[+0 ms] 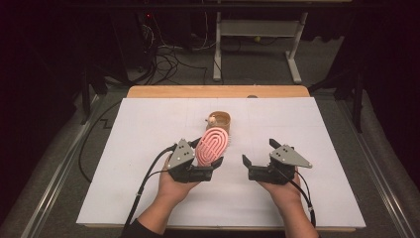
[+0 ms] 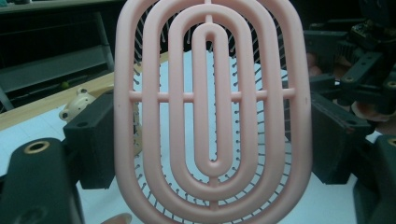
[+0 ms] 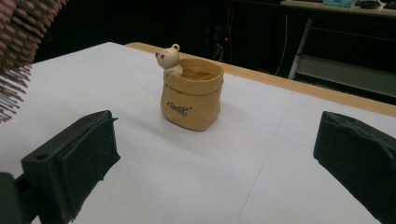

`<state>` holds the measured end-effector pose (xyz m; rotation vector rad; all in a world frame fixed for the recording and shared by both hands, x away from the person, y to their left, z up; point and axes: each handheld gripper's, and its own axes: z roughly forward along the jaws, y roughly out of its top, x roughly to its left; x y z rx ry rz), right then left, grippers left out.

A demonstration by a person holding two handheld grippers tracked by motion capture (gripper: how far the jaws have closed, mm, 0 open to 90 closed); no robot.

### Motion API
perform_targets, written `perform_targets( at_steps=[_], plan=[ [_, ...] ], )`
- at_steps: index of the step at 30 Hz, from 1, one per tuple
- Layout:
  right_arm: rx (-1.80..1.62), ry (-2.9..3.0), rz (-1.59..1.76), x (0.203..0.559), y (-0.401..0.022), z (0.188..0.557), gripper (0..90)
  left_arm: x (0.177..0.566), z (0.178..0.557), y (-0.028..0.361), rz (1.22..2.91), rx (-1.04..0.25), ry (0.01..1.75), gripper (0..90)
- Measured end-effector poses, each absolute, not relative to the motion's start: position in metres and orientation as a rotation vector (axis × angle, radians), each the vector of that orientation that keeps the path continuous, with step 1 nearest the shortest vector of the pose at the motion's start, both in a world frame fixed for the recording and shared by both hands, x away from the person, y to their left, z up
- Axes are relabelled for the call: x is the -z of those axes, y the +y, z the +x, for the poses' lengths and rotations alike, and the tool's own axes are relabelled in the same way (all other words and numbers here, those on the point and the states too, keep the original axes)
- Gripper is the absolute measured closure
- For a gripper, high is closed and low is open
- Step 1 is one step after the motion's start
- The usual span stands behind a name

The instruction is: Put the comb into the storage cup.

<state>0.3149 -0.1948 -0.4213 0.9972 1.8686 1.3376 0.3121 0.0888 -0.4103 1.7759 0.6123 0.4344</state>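
Left tongs [image 1: 210,157] clamp pink brush [image 1: 213,145] upright; right tongs [image 1: 257,154] agape.

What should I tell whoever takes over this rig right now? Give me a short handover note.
Left gripper: shut on the pink hairbrush, holding it raised by its lower end, the vented back facing that gripper's camera.
Right gripper: open, nothing between its jaws, low over the white table cover.
Tan pot with a bear figure: upright on the cover just beyond the hairbrush, in front of the right gripper.
Done: hairbrush picked up.
Left: probably standing the hairbrush in the pot; the right gripper could steady the pot.
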Motion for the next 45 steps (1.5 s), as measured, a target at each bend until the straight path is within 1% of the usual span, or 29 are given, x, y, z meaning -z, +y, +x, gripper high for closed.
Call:
perform_targets(
  at_steps=[13,25,45],
  plan=[
    [-1.403,1.876,0.996,0.408,-0.193,0.31,0.0,0.414,0.311,0.086,1.782,-0.431,0.616,18.1],
    [-1.519,1.862,0.986,0.394,-0.191,0.304,0.0,0.418,0.308,0.079,1.803,-0.454,0.607,18.1],
    [-1.606,1.937,0.929,0.384,-0.164,0.293,0.0,0.416,0.297,0.065,1.805,-0.444,0.574,18.1]
  ],
)
